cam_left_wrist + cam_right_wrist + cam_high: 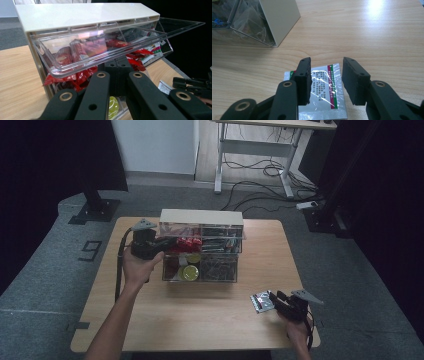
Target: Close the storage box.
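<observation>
A cream storage box [201, 217] with clear tilt-out bins stands at the back middle of the wooden table [200, 320]. My left gripper [167, 242] [117, 66] is shut at the front lip of the upper left clear bin [82, 47], which is tilted open. Red packets [85, 75] lie inside that bin. Near the table's front right, my right gripper [272, 297] [326, 65] stands open, one jaw on each side of a silver sachet [324, 82] [261, 301]. The sachet lies flat on the wood.
Lower bins hold yellow round items [190, 272] and dark small parts [217, 267]. A white desk frame [255, 150] with loose cables [270, 170] stands on the floor behind. Black stand bases [95, 210] flank the table.
</observation>
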A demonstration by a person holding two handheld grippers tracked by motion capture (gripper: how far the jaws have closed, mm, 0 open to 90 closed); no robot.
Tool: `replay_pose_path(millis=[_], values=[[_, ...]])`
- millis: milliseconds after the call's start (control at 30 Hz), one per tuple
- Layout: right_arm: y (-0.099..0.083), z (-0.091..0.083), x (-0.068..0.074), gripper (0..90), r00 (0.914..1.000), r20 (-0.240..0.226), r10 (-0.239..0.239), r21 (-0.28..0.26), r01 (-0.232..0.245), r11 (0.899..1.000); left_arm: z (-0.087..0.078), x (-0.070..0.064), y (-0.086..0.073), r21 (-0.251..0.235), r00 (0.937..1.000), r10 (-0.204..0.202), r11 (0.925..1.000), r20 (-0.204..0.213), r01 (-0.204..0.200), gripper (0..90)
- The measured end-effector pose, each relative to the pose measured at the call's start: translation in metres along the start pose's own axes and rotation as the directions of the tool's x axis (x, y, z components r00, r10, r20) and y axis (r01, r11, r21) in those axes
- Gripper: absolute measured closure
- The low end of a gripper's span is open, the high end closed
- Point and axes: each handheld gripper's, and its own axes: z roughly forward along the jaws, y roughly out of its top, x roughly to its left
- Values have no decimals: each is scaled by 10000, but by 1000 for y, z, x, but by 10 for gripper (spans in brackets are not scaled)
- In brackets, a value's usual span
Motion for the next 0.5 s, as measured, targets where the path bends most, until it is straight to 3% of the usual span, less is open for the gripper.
replay_pose_path(millis=[500], values=[[-2,-1,-2,606,10000,23,25,102,-25,9999,-6,1,-13,185,9995,-125,9998,278,120,900]])
